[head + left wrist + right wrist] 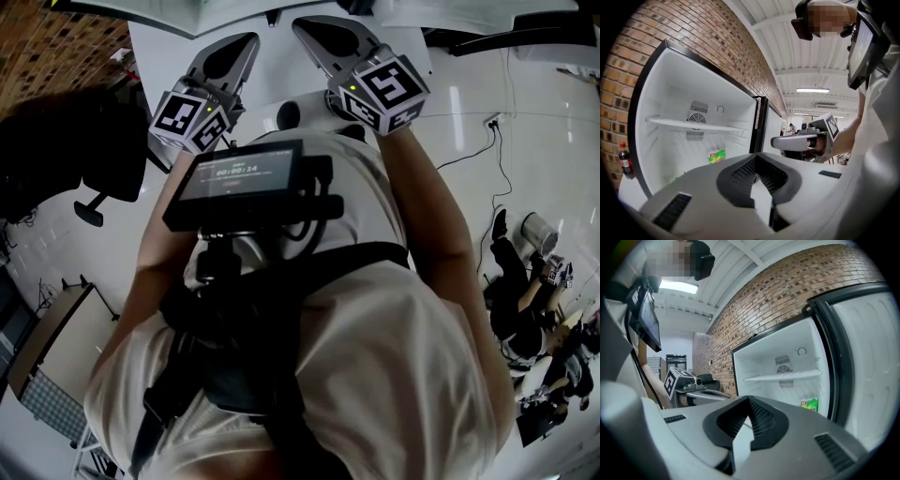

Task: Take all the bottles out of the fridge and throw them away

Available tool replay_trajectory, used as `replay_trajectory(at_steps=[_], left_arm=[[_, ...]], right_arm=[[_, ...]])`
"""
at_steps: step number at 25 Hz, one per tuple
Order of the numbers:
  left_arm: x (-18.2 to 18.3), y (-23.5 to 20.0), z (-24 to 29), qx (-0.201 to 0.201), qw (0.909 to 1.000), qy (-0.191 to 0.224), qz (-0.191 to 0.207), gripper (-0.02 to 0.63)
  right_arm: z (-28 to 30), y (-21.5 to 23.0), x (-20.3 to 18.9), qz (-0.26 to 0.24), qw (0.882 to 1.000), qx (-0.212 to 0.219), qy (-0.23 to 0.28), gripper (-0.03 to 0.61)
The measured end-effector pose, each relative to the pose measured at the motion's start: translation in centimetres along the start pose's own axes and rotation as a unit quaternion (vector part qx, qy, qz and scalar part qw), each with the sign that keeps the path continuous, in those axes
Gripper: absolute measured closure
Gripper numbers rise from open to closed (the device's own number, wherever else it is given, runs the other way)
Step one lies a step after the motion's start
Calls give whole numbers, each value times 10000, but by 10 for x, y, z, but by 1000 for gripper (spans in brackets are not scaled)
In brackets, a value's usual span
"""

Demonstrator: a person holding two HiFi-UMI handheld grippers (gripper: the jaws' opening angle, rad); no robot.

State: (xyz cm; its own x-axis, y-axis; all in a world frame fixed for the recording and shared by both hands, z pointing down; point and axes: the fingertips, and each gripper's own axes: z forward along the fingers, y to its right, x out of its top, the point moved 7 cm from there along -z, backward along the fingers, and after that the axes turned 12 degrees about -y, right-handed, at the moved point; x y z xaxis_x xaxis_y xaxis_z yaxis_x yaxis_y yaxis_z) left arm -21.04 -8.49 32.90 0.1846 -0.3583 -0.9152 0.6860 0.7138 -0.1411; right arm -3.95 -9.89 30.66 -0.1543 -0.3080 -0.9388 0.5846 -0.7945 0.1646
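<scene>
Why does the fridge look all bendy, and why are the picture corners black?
Left gripper view: the wide-angle lens bends the fridge and its straight edges, and leaves black corners. Right gripper view: the brick wall curves the same way. Head view: white glare streaks lie on the shiny floor.

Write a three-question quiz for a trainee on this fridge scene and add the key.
1. True or false: the fridge stands open.
2. The packet below the shelf is mainly: A red, B green, C blue.
3. Fill in: the left tongs and the right tongs are both ___, with nothing between their jaws.

Key: 1 true; 2 B; 3 shut.
</scene>
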Motion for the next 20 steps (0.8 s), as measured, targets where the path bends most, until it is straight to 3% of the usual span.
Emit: replay_trajectory(at_steps=[6,10,14,17,20], left_arm=[[-10,-10,25,119,9983,-526,232,611],[-24,-15,34,171,9897,-1115,881,611],[-35,-21,44,202,9678,-1748,1800,598],[-49,-34,55,315,9473,-2242,2267,586],[-61,-56,65,608,9211,-2741,2696,505]], right_arm=[[-2,13,-12,180,9996,-179,-92,575],[-4,7,-23,312,9989,-306,-166,575],[-1,5,-34,470,9979,-383,-211,575],[-3,7,-37,543,9972,-469,-196,575],[-4,11,-39,576,9967,-527,-200,575]])
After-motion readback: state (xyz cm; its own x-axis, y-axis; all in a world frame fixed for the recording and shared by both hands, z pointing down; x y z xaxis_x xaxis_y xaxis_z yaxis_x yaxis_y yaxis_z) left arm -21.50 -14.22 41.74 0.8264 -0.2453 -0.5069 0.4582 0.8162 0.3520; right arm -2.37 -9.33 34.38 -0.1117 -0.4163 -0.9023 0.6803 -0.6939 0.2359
